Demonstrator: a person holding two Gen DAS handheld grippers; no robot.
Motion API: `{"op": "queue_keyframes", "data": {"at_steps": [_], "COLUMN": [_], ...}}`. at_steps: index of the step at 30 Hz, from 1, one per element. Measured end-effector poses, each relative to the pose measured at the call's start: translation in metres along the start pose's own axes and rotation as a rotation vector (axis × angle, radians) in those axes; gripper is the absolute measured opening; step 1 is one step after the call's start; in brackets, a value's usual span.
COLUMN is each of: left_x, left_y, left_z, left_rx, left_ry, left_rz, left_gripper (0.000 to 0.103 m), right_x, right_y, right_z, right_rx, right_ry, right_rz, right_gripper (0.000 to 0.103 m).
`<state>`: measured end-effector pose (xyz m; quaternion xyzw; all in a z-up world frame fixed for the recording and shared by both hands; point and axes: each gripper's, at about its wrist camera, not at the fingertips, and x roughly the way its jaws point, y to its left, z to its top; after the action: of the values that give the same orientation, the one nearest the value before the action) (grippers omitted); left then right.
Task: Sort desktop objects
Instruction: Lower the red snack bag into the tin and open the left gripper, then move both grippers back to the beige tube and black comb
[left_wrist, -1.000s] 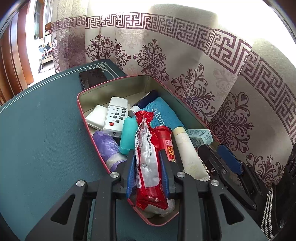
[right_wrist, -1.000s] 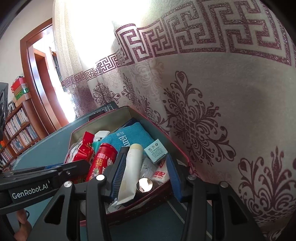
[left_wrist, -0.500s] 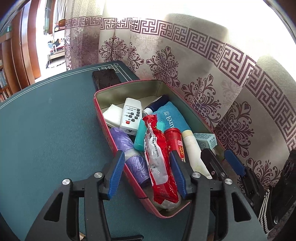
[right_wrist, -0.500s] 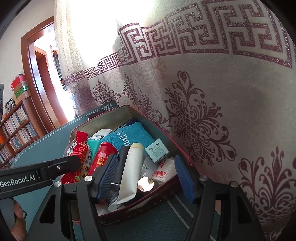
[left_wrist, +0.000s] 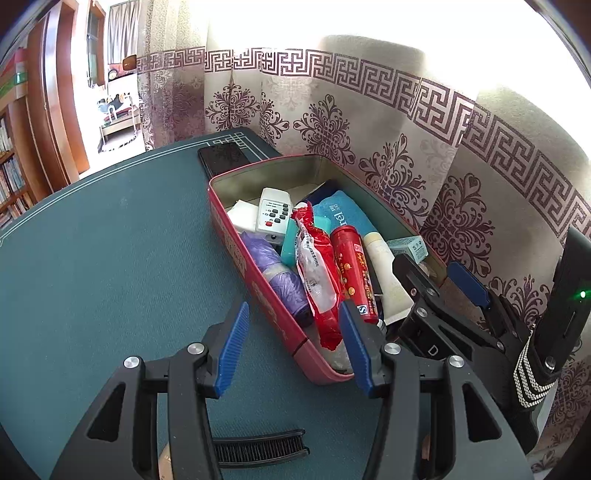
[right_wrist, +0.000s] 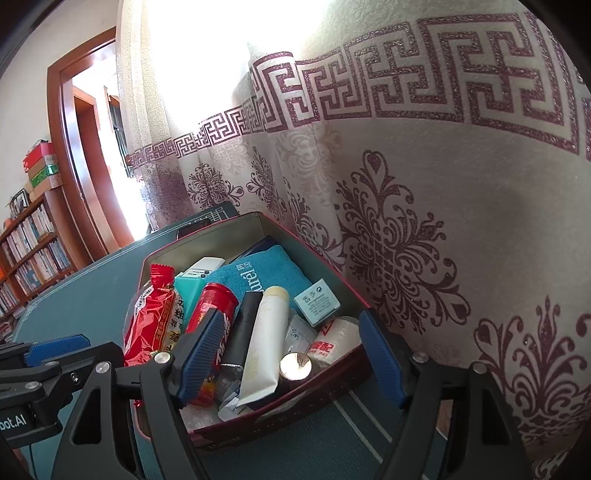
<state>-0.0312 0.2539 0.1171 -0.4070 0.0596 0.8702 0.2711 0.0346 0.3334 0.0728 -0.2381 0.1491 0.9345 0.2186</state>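
Observation:
A red tin (left_wrist: 229, 236) (right_wrist: 295, 398) on the green table is packed with items. A red snack packet (left_wrist: 316, 273) (right_wrist: 151, 317) lies in it beside a red canister (left_wrist: 352, 266) and a cream tube (left_wrist: 384, 266) (right_wrist: 267, 339). My left gripper (left_wrist: 291, 332) is open over the tin's near corner, one finger outside the wall, touching nothing. My right gripper (right_wrist: 290, 332) hangs over the tin's other near end with its jaws opening. The cream tube lies loose between them, not pressed. Each gripper shows in the other's view, the right gripper (left_wrist: 436, 273) and the left gripper (right_wrist: 55, 350).
The tin also holds a white remote (left_wrist: 273, 216), a purple bag roll (left_wrist: 273, 269), a blue towel (right_wrist: 262, 277) and a small pale-blue box (right_wrist: 317, 301). A black phone (left_wrist: 225, 157) lies beyond the tin and a black comb (left_wrist: 258, 446) under my left gripper. A patterned curtain (right_wrist: 406, 221) hangs right behind.
My left gripper let go of the red snack packet, which now rests in the tin, and drew back and up. My right gripper's jaws widened away from the cream tube.

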Motion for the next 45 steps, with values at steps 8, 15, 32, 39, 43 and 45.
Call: {"op": "queue_keyframes", "data": {"at_steps": [8,15,32,39,43,45], "left_x": [-0.009,-0.010,-0.015,-0.021,-0.019,-0.019], "left_y": [0.014,0.039,0.077,0.092,0.097,0.098], "left_z": [-0.026,-0.054,-0.101,-0.114,-0.120,-0.123], "left_rx": [-0.001,-0.040,-0.079,-0.095,-0.107,-0.102], "left_ry": [0.034,0.081,0.142,0.141,0.163,0.172], "left_rz": [0.038,0.083,0.123,0.121,0.113,0.101], "left_gripper": [0.054,0.054,0.054,0.062,0.062,0.062], "right_x": [0.000,-0.005,-0.011,-0.020,-0.029,-0.033], "right_y": [0.000,0.000,0.009,0.015,0.025,0.029], "right_z": [0.000,-0.002,-0.003,-0.007,-0.012,-0.014], "right_rx": [-0.002,-0.010,-0.059,-0.075,-0.102,-0.109], "right_ry": [0.005,-0.002,-0.002,0.028,0.045,0.062], "right_rz": [-0.004,-0.010,-0.026,0.015,0.042,0.072], "right_gripper": [0.080,0.081,0.081,0.082,0.082,0.082]}}
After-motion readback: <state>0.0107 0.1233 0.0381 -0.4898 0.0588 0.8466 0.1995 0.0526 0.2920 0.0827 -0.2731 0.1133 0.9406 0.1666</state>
